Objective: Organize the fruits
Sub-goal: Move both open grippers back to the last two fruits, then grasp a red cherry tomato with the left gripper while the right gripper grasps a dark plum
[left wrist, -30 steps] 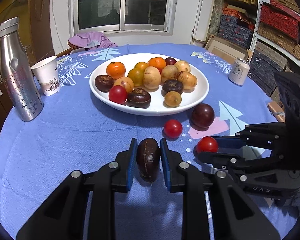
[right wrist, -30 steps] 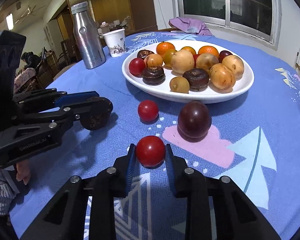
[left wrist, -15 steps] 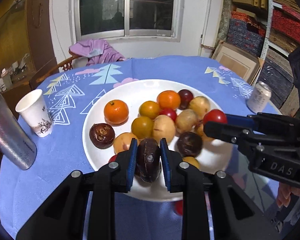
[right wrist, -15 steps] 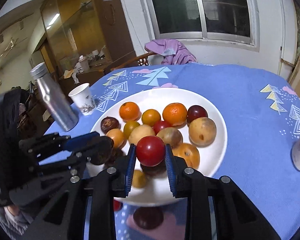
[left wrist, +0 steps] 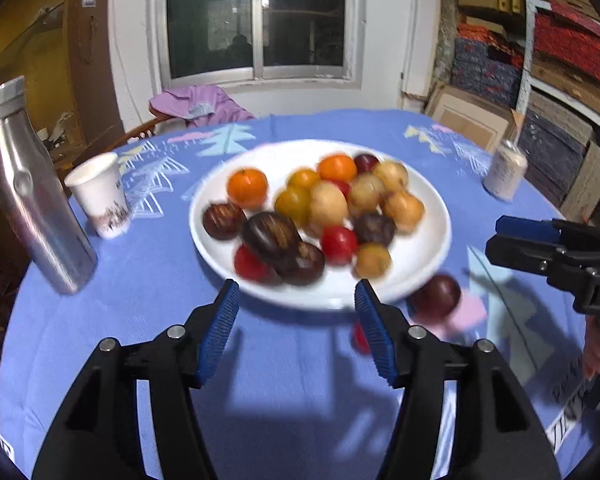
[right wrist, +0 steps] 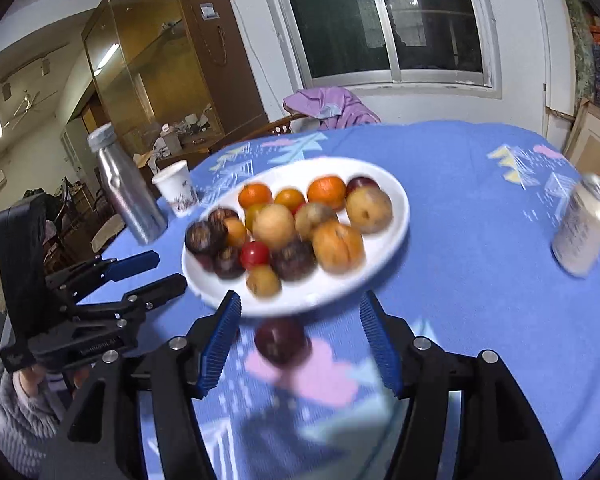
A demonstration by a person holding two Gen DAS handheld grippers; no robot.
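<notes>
We see both grippers with fingers spreading apart and nothing between them. The left gripper point(left wrist: 296, 322) hangs over the near rim of the white plate point(left wrist: 428, 256), which carries a heap of fruit point(left wrist: 320, 212) on the blue worktop point(left wrist: 140, 288). The right gripper point(right wrist: 300, 332) hovers just short of the same plate point(right wrist: 384, 252); a dark plum point(right wrist: 282, 340) lies on the cloth below its gap, untouched. A small red tomato point(left wrist: 359, 336) sits beside another view of that plum point(left wrist: 436, 295).
</notes>
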